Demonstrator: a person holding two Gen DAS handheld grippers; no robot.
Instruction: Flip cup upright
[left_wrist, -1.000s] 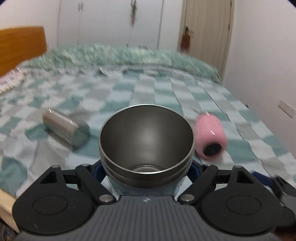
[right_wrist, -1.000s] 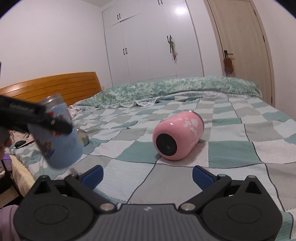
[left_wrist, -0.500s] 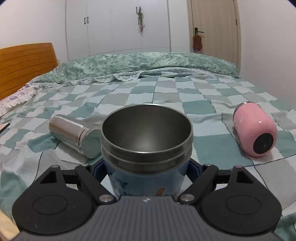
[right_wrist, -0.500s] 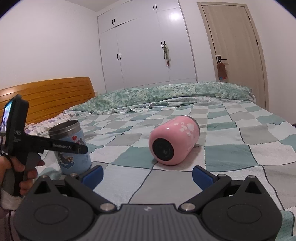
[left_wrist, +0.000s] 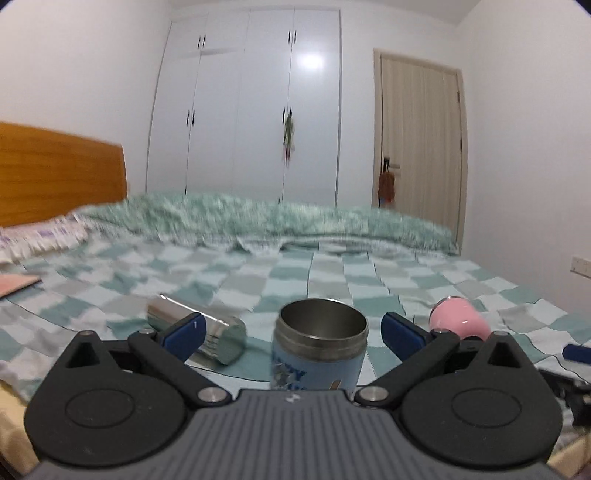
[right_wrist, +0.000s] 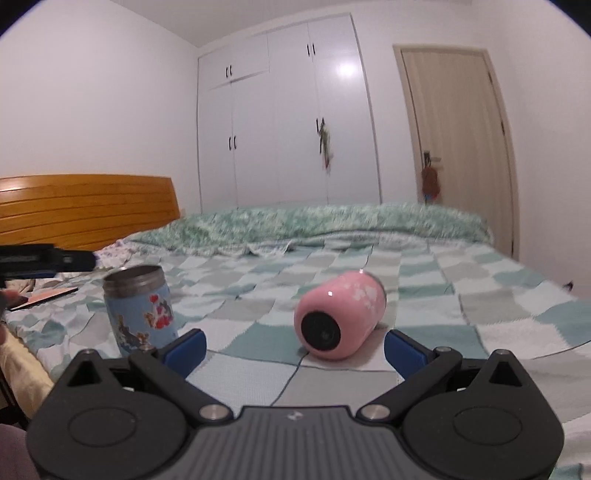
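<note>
1. The blue cup (left_wrist: 317, 350) stands upright on the checked bedspread (left_wrist: 332, 273), mouth up, straight ahead of the left gripper (left_wrist: 291, 330). That gripper's jaws are spread wide, and nothing sits between them.
2. The pink cup (right_wrist: 341, 319) lies on its side – its long axis runs roughly along the right gripper's line of sight, dark round end facing the camera, and angled slightly to the right.
3. The right gripper (right_wrist: 293, 345) is empty, jaws spread wide, and the pink cup sits just beyond and between its fingers, so this hand is the nearer one.
4. A steel cup (left_wrist: 195, 332) also lies on its side, left of the blue cup – nearer the left gripper.
</note>
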